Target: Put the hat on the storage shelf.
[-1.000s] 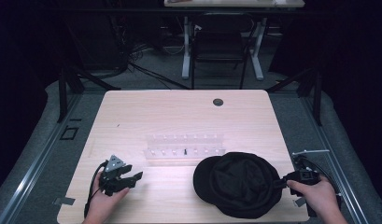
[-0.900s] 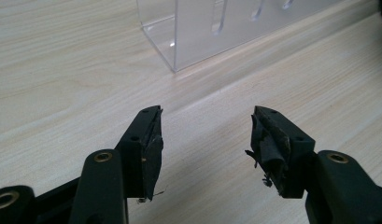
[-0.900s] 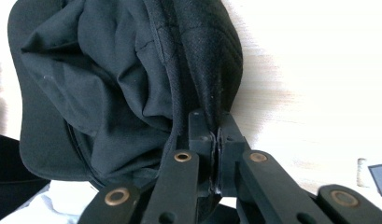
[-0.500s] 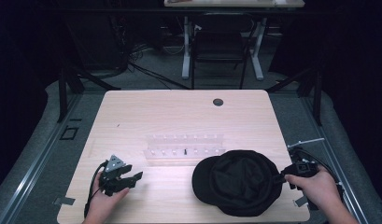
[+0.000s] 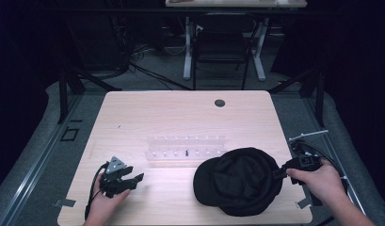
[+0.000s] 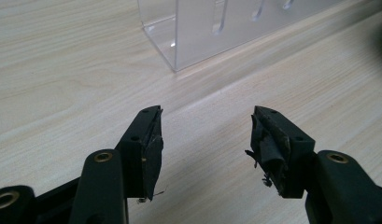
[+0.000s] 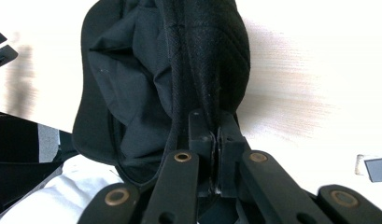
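— What's around you?
— A pale wood table [image 5: 180, 113] in a dark room. My right gripper [image 5: 280, 172] is clamped on the cap [image 5: 237, 181] near the front right corner.
— The left gripper [image 5: 133, 179]?
— Jaws apart, front left. No writing legible.

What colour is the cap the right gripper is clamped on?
Plain black cap, clearest in the right gripper view.

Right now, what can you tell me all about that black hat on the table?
The black cap is soft, dark cloth with stitched seams, and looks crumpled. It lies at the near right of the wooden table, just in front of a clear plastic rack. The right gripper is shut on its right edge, pinching the fabric between its jaws.
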The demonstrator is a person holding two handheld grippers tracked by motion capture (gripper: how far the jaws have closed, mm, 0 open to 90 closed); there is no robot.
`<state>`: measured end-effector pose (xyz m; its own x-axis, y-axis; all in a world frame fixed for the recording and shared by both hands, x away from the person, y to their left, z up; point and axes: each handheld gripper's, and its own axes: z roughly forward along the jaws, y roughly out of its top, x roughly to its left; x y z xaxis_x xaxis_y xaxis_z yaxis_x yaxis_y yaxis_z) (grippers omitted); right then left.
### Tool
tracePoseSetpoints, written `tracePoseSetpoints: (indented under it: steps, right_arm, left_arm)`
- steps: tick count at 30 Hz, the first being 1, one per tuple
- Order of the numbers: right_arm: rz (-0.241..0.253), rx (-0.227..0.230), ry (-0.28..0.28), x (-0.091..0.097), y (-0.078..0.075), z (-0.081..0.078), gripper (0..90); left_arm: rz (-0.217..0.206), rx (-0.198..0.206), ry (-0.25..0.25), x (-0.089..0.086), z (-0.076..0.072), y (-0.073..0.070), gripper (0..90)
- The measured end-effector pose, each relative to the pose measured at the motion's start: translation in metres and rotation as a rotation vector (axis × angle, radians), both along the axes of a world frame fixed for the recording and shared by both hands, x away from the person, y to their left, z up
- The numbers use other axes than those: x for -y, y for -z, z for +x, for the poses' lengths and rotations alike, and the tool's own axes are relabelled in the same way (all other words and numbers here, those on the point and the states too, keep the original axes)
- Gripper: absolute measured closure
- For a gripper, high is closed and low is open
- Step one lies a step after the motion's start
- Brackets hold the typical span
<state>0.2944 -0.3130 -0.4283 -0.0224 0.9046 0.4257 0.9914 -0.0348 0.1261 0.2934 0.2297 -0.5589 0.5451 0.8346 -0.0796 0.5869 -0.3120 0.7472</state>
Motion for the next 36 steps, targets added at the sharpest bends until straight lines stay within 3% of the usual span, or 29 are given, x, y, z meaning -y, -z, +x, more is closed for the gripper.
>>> tracePoseSetpoints:
  steps: [3,4,6,7,8,9,12,13,19,20,21,28,36]
  right_arm:
    - [0.007,-0.005,0.0,-0.001,-0.006,0.001,87.6]
    - [0.006,-0.021,-0.029,0.0,-0.009,0.001,87.7]
    - [0.012,-0.01,-0.003,-0.003,-0.01,0.001,87.7]
    - [0.008,-0.02,-0.021,-0.003,-0.011,0.002,87.7]
    - [0.026,-0.007,0.005,-0.006,-0.012,0.001,87.7]
    - [0.01,-0.016,0.009,-0.007,-0.014,0.001,87.7]
    - [0.034,-0.019,-0.017,-0.009,-0.019,0.003,87.7]
    - [0.033,-0.011,0.003,-0.012,-0.019,0.003,87.8]
    - [0.071,-0.008,-0.02,-0.018,-0.03,0.004,87.8]
    - [0.095,0.009,0.013,-0.021,-0.031,0.003,87.8]
    - [0.09,0.0,-0.014,-0.019,-0.033,0.004,87.8]
    - [0.149,0.014,-0.001,-0.024,-0.042,0.003,87.8]
    - [0.195,0.033,-0.025,-0.025,-0.055,0.004,87.9]
  left_arm:
    - [0.001,0.0,0.0,0.0,0.0,0.0,43.6]
    - [0.001,0.001,-0.001,0.0,0.0,0.0,43.6]
    - [0.001,-0.002,0.0,0.001,0.0,0.0,43.6]
    - [0.0,-0.002,0.0,0.001,0.0,0.0,43.6]
    - [-0.003,-0.003,-0.001,0.001,0.0,0.001,43.6]
    - [-0.003,-0.004,0.0,0.001,0.0,0.001,43.6]
    - [0.0,-0.002,0.0,0.001,0.0,0.001,43.6]
    - [0.001,-0.002,0.0,0.001,0.0,0.001,43.6]
    - [-0.001,-0.003,0.001,0.001,0.0,0.001,43.6]
    - [-0.001,-0.003,0.002,0.001,0.0,0.001,43.6]
    - [-0.001,-0.003,0.002,0.001,0.0,0.001,43.6]
    - [-0.002,-0.003,0.001,0.001,0.0,0.001,43.6]
    - [0.0,-0.004,0.002,0.001,0.0,0.001,43.6]
